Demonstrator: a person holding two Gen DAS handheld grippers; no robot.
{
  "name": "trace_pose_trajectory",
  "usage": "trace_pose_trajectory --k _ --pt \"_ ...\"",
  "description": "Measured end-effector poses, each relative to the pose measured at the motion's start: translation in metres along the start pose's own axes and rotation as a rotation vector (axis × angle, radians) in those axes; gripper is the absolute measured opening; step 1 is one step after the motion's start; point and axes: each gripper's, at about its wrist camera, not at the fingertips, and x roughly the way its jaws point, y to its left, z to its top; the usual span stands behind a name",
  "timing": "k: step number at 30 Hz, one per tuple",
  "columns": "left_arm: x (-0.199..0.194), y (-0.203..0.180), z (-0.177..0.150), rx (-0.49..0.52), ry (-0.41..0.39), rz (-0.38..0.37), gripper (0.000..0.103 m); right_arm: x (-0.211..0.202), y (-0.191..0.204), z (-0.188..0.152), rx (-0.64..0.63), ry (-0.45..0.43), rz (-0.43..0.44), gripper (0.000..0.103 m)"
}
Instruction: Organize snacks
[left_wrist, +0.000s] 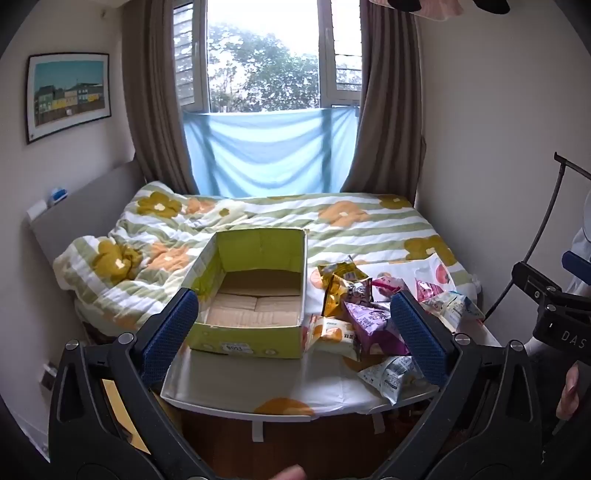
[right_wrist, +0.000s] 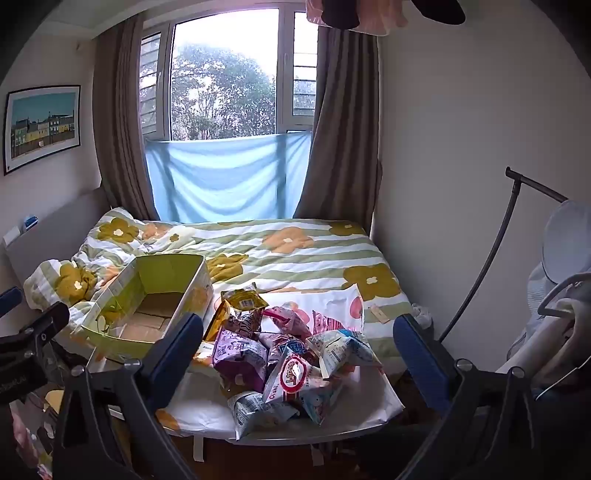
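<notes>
An open green cardboard box (left_wrist: 255, 343) stands empty on a small cloth-covered table (left_wrist: 258, 384), also seen at the left of the right wrist view as the box (right_wrist: 122, 341). Right of it lies a pile of snack packets (left_wrist: 369, 317), purple, yellow, pink and white ones, the same pile (right_wrist: 288, 354) filling the middle of the right wrist view. My left gripper (left_wrist: 295, 332) hangs open before the box with nothing between its blue pads. My right gripper (right_wrist: 299, 354) is open too, in front of the pile and apart from it.
A bed with a striped flower duvet (left_wrist: 258, 221) lies behind the table, under a curtained window (left_wrist: 266, 55). A dark stand pole (right_wrist: 480, 266) and a chair with clothes (right_wrist: 554, 295) stand at the right. Walls close in on both sides.
</notes>
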Motion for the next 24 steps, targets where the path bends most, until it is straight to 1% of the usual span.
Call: trace_pose_trajectory --k 5,6,11,14,24 --pt "0.013 0.002 0.007 0.005 0.032 -0.003 0.103 0.002 0.000 0.000 0.010 -0.004 0.007 0.103" --pt "0.005 0.001 0.004 0.009 0.001 -0.005 0.103 0.002 0.000 0.000 0.009 -0.005 0.007 0.103" --pt "0.005 0.000 0.002 0.002 -0.008 -0.015 0.103 0.005 0.001 0.001 0.008 -0.005 0.004 0.103" --pt "0.007 0.002 0.003 -0.010 0.001 -0.022 0.103 0.008 0.003 0.003 0.006 -0.005 0.000 0.103" --pt "0.015 0.001 0.002 0.001 0.026 -0.018 0.103 0.016 -0.001 0.005 0.008 0.015 0.002 0.103"
